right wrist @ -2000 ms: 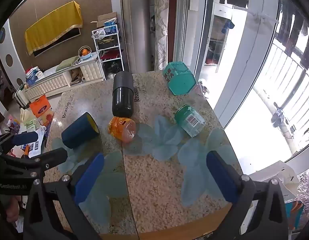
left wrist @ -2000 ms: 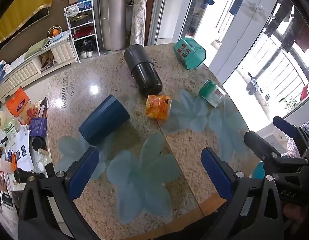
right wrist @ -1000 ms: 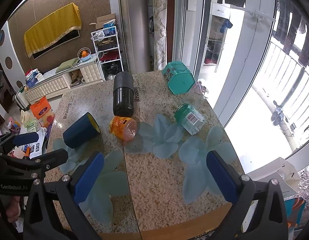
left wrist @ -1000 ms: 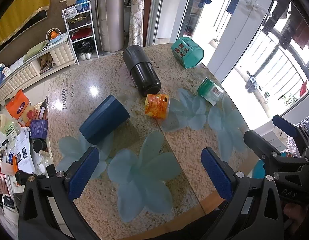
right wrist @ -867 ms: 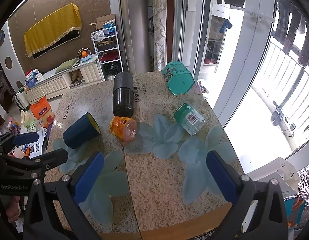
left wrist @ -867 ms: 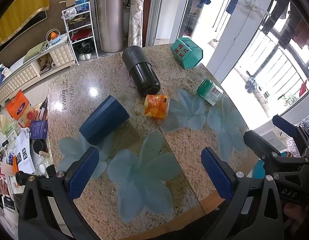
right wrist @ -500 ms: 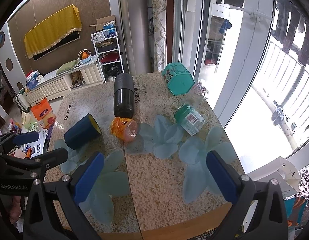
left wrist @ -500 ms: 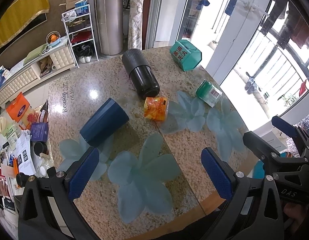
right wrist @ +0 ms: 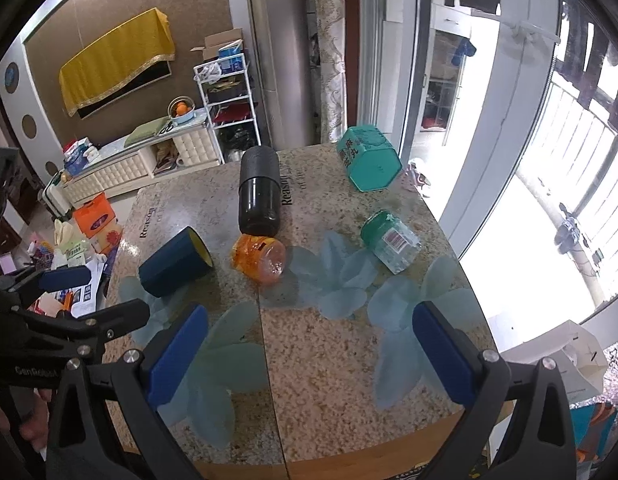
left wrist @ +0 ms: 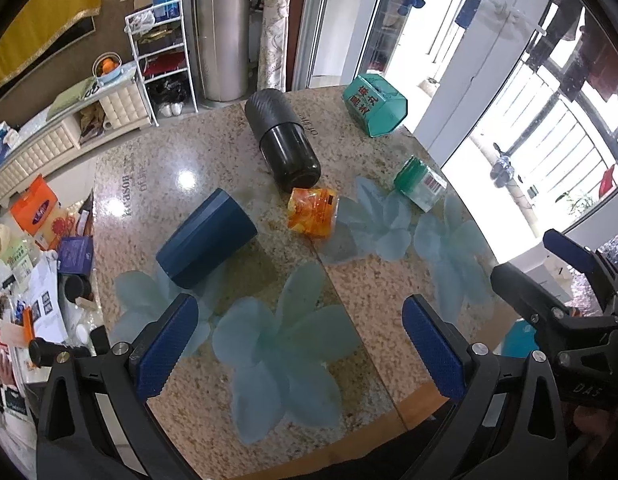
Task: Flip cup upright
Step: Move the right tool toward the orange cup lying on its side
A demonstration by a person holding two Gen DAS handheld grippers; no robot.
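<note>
A dark blue cup [left wrist: 207, 238] lies on its side on the granite table [left wrist: 213, 152], left of centre; in the right wrist view [right wrist: 175, 263] its yellow-lined mouth faces right. My left gripper [left wrist: 301, 350] is open and empty, above the table's near edge, close to the cup. My right gripper [right wrist: 309, 354] is open and empty, above the near edge, right of the cup. The right gripper also shows at the right of the left wrist view [left wrist: 549, 280], and the left gripper at the left of the right wrist view [right wrist: 89, 300].
A black cylinder [left wrist: 281, 140], an orange jar [left wrist: 313, 210], a clear jar with a green lid [left wrist: 420, 183] and a teal hexagonal box [left wrist: 375, 104] all lie on the table beyond the cup. The floor at the left holds clutter.
Both grippers have drawn back slightly from the table, so the objects look a little farther off. Nothing on the table has moved. Both grippers stay open.
</note>
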